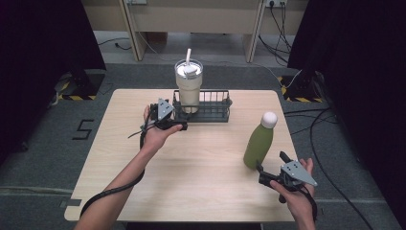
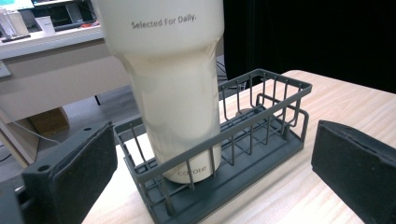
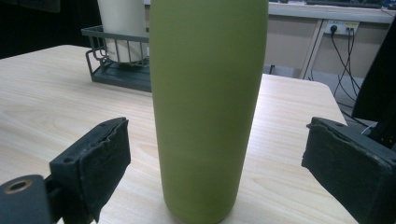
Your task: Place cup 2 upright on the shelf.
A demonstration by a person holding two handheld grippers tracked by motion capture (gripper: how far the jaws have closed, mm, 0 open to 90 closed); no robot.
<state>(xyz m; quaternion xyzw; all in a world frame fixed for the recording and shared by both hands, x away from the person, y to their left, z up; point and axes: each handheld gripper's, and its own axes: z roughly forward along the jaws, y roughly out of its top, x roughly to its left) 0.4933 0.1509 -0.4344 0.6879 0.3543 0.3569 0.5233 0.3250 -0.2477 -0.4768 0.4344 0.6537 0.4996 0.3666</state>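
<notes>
Cream tumbler (image 1: 188, 88) stands upright in the left end of the dark wire rack (image 1: 215, 111), which serves as landmark at the worktop's (image 1: 191, 163) far edge. Left gripper (image 1: 167, 117), fingers wide, waits just left of the rack, likely to steady it. Green bottle (image 1: 259, 143) stands right of the rack and nearer the person; right gripper (image 1: 268, 175), fingers wide, faces its base, apparently ready to grasp

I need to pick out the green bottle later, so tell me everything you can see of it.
The green bottle is tall and smooth, matte olive green, with a rounded white cap. It stands upright and closed on the wooden table, near its right edge, apart from the wire rack. The right gripper is open beside its base, not touching it.
</notes>
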